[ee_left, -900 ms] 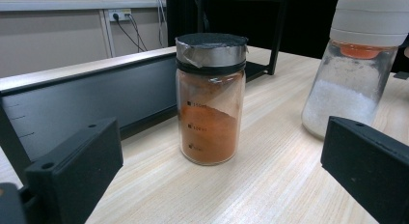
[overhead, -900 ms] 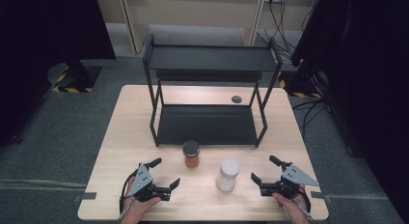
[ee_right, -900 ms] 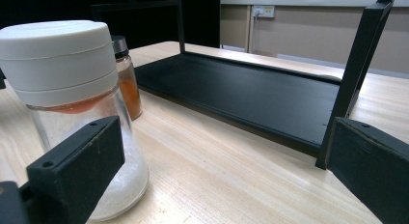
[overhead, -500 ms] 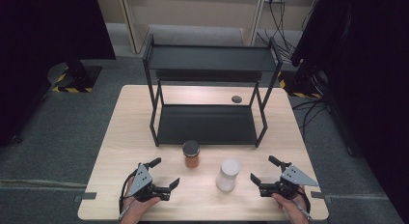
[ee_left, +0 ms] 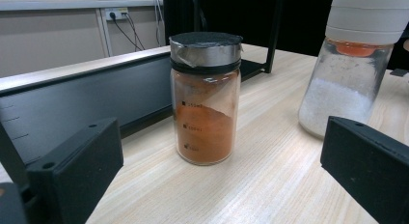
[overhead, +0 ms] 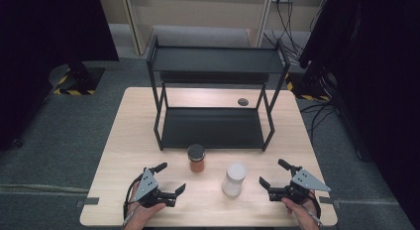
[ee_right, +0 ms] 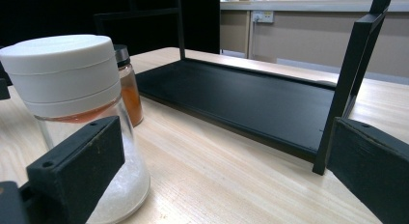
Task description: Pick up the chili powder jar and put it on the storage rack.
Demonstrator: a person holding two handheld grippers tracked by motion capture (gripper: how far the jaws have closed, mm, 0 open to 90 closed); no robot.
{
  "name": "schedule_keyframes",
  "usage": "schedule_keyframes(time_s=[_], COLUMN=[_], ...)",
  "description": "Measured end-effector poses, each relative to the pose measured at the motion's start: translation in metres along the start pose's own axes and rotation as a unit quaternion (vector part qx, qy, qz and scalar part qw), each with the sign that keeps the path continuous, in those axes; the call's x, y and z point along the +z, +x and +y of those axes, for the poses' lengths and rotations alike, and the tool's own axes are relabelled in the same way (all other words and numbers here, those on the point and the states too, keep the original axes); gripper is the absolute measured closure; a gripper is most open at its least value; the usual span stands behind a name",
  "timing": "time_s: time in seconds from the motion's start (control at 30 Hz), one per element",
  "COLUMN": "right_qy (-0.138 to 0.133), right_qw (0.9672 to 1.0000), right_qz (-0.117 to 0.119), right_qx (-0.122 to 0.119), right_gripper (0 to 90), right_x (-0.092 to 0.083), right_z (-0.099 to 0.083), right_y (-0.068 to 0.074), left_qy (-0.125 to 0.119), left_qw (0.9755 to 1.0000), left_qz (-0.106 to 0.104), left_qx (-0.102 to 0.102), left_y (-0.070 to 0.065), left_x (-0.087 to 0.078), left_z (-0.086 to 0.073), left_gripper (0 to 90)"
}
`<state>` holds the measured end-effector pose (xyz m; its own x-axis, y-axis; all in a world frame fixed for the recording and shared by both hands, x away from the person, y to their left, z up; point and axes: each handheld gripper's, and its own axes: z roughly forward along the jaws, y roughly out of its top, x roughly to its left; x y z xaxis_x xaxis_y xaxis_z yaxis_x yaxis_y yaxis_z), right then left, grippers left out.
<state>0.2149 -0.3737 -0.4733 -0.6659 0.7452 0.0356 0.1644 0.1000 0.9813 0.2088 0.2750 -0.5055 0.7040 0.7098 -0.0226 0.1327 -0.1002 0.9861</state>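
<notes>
Jars untouched: orange-powder jar (overhead: 196,158) and white-lidded jar (overhead: 234,179) stand lower centre on the tabletop (overhead: 124,145), just before the black shelf rack (overhead: 213,66). Left tongs (overhead: 171,179) and right tongs (overhead: 270,173) both gape wide, empty, flanking the jars. Judged: nothing grasped yet; racking, if intended, all remains.

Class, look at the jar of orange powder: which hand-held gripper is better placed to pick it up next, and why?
Probably the left hand-held gripper: its open jaws face the orange powder jar with bare table between. The right hand-held gripper has the white-lidded jar in its way.
</notes>
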Motion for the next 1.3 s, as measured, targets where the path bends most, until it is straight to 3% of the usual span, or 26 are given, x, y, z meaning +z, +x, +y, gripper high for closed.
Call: schedule_keyframes(time_s=[0.57,0.87,1.3], right_qy=[0.003,0.005,0.002], right_qw=[0.9999,0.9999,0.9999], right_qz=[0.010,0.014,0.013], right_qx=[0.002,0.003,0.007], right_gripper=[0.3,0.4,0.3], right_x=[0.003,0.005,0.004], right_z=[0.000,0.000,0.000], right_y=[0.000,0.000,0.000], left_qy=[0.009,0.023,0.022], left_qw=[0.9999,0.9997,0.9996], left_qz=[-0.004,-0.010,-0.009], left_qx=[0.003,0.006,0.012], left_y=[0.000,0.004,0.008], left_x=[0.011,0.025,0.043], left_z=[0.006,0.015,0.023], left_gripper=[0.6,0.7,0.6])
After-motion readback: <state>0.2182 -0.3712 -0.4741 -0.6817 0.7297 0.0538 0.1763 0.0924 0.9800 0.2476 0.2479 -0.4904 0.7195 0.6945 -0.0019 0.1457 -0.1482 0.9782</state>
